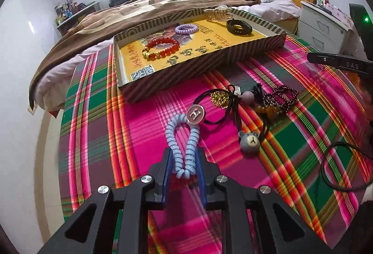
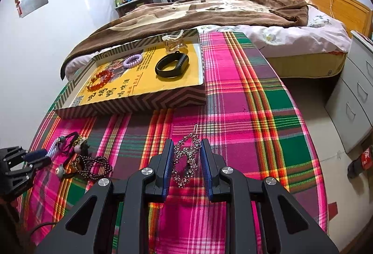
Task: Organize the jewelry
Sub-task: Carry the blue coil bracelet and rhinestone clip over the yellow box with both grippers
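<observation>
So the shallow cardboard box lid with the zigzag-striped sides and yellow printed bottom (image 2: pixel 144 100) sits on the pink-and-green plaid cloth (image 2: pixel 244 95) covering the counter, right up against the bed with the brown blanket (image 2: pixel 198 11). Four things are in it: a red bead bracelet with gold beads (image 2: pixel 99 79) toward the left end, a lilac spiral hair tie (image 2: pixel 132 60) just behind it, a black fitness band (image 2: pixel 172 64) on the right half, and a clear plastic claw hair clip (image 2: pixel 173 41) at the back right corner. None of them touch each other.

The left tongs (image 1: pixel 184 160) are closed most of the way onto a pale blue spiral hair tie (image 1: pixel 183 137), squeezing its near end so the loop is pinched long and narrow, pointing toward the box. Can't tell if it's lifted off the cloth or resting on it.

The right tongs (image 2: pixel 187 160) are partly open with a rhinestone hair clip (image 2: pixel 186 156) between the blue pads (image 2: pixel 169 160); the left pad looks to be touching it, the right one I can't tell. It's out on the cloth, well in front of the box.

Still loose on the cloth in front of the box: a black elastic with a round pink "H" charm (image 1: pixel 197 114), a gold bead cluster (image 1: pixel 219 98), a grey bear-head charm (image 1: pixel 249 138), and a dark purple bead bracelet (image 1: pixel 282 96), all bunched together just beside the blue tie.
</observation>
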`<state>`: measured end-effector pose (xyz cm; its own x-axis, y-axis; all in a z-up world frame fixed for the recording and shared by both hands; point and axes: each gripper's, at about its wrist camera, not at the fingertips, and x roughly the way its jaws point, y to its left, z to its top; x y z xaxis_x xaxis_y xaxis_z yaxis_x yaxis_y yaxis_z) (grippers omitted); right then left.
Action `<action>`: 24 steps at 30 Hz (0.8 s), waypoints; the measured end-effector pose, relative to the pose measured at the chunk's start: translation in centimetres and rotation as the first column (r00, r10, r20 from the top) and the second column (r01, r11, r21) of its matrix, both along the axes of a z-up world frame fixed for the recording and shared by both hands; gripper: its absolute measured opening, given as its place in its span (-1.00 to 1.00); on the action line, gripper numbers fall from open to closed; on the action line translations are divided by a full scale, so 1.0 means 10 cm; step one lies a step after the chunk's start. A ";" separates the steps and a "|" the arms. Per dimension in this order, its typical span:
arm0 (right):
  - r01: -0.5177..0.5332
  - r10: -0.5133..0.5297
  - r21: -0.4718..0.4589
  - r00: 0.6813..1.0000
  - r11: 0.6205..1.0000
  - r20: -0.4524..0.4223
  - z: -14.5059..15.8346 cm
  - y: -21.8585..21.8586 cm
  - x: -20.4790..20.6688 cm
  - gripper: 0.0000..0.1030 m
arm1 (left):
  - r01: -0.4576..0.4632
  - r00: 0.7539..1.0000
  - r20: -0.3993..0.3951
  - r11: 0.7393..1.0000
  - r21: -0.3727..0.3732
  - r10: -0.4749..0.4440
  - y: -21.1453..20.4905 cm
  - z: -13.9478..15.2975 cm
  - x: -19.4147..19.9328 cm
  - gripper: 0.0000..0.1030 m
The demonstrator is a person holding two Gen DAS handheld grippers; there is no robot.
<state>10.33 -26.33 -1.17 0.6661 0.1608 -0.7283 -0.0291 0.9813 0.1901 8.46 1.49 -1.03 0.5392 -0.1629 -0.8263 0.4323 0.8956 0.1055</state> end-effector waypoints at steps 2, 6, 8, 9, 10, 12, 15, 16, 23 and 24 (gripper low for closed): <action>0.000 0.000 0.001 1.000 1.000 0.001 0.01 0.00 -0.01 -0.54 | -0.004 1.000 -0.017 0.993 -0.119 0.002 0.12 0.10 -0.02 -0.61; 0.000 0.000 0.003 1.000 1.000 0.001 0.01 0.01 -0.02 -0.54 | -0.072 0.997 0.005 0.957 -0.282 0.076 0.34 0.28 -0.01 -0.86; -0.001 0.001 -0.001 1.000 1.000 0.002 0.01 0.01 -0.02 -0.54 | -0.089 0.994 0.024 0.931 -0.354 0.104 0.42 0.37 -0.01 -0.90; -0.002 0.002 -0.001 1.000 1.000 0.002 0.01 0.01 -0.02 -0.54 | -0.094 0.993 0.027 0.928 -0.361 0.111 0.42 0.38 0.00 -0.90; -0.002 0.002 0.000 1.000 1.000 0.002 0.01 0.01 -0.02 -0.54 | -0.099 0.992 0.034 0.934 -0.345 0.117 0.41 0.39 0.00 -0.90; -0.004 0.004 0.003 1.000 1.000 0.002 0.00 0.02 -0.03 -0.54 | -0.116 0.991 0.026 0.948 -0.297 0.129 0.37 0.34 0.03 -0.90; -0.007 0.007 0.005 1.000 1.000 0.000 0.00 0.03 -0.04 -0.54 | -0.117 0.993 -0.005 0.967 -0.225 0.118 0.31 0.19 0.03 -0.90; -0.007 0.007 0.004 1.000 1.000 -0.001 0.00 0.02 -0.03 -0.54 | -0.105 0.995 -0.030 0.970 -0.219 0.100 0.28 0.14 0.02 -0.90; -0.013 0.013 0.007 1.000 1.000 -0.007 -0.02 0.03 -0.02 -0.54 | -0.165 0.986 0.009 0.982 -0.092 0.167 0.32 0.00 -0.01 0.25; -0.014 0.014 0.006 1.000 1.000 -0.008 -0.03 0.03 -0.01 -0.54 | -0.170 0.985 0.013 0.982 -0.078 0.172 0.33 -0.01 0.00 0.25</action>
<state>10.20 -26.03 -1.43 0.6580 0.1746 -0.7325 -0.0410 0.9796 0.1966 8.45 4.82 -1.08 0.5806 -0.1291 -0.8039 0.2707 0.9618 0.0410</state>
